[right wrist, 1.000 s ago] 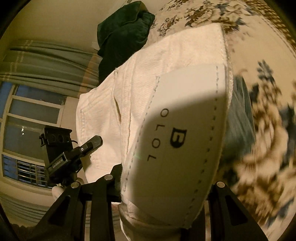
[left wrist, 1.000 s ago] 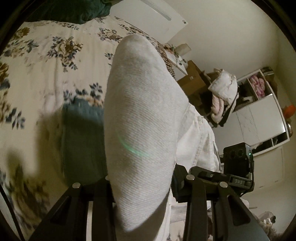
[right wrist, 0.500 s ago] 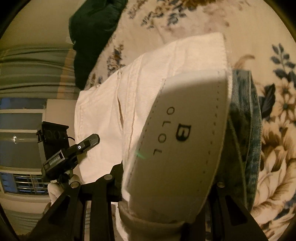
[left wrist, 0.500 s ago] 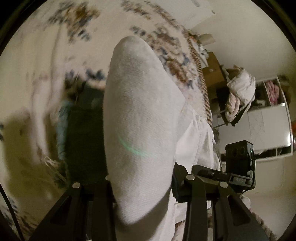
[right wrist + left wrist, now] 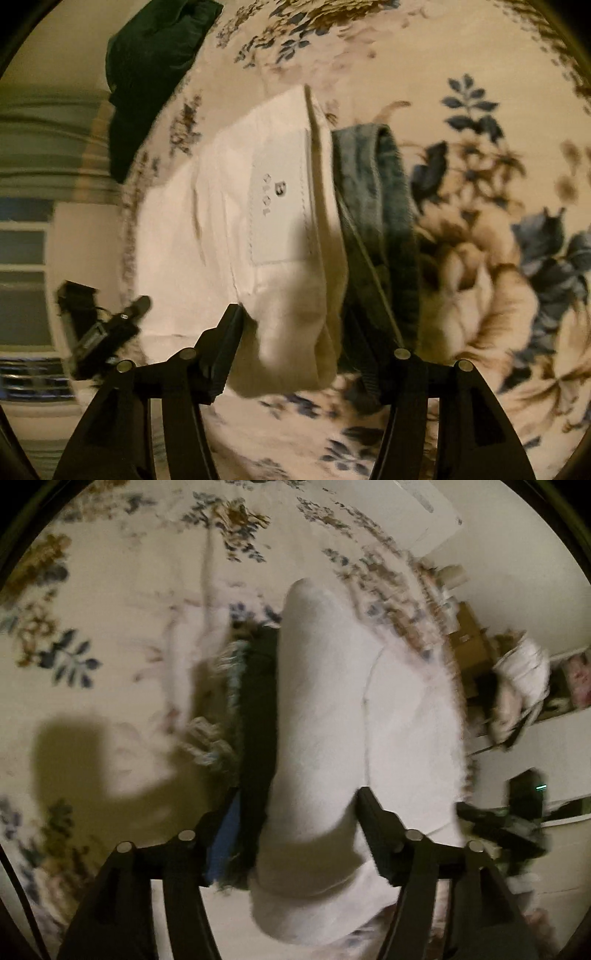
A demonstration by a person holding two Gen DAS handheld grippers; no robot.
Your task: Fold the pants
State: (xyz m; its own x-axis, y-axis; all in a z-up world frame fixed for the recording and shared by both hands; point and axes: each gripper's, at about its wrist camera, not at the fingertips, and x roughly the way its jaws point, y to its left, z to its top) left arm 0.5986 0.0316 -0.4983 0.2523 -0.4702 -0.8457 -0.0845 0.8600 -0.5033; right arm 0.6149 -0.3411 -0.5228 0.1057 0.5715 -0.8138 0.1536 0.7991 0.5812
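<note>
White pants (image 5: 332, 720) lie folded on a floral bedspread (image 5: 110, 609), partly on top of a folded blue denim garment (image 5: 255, 720). In the right wrist view the white pants (image 5: 236, 221) show a white waistband label (image 5: 280, 199), with the denim (image 5: 388, 206) beside them. My left gripper (image 5: 295, 805) stands open around the near fold of the white pants. My right gripper (image 5: 295, 321) stands open around the near corner of the pants and denim. The cloth rests on the bed between the fingers.
A dark green cushion (image 5: 151, 74) lies at the bed's far end near curtains and a window. A white shelf unit, cardboard boxes (image 5: 469, 642) and a pile of laundry (image 5: 521, 679) stand beyond the bed edge. The other gripper shows at each view's side (image 5: 99, 332).
Both grippers have opened and let go of the white pants. The pants dropped from held up close to the cameras down onto the bed and denim, and both grippers drew back.
</note>
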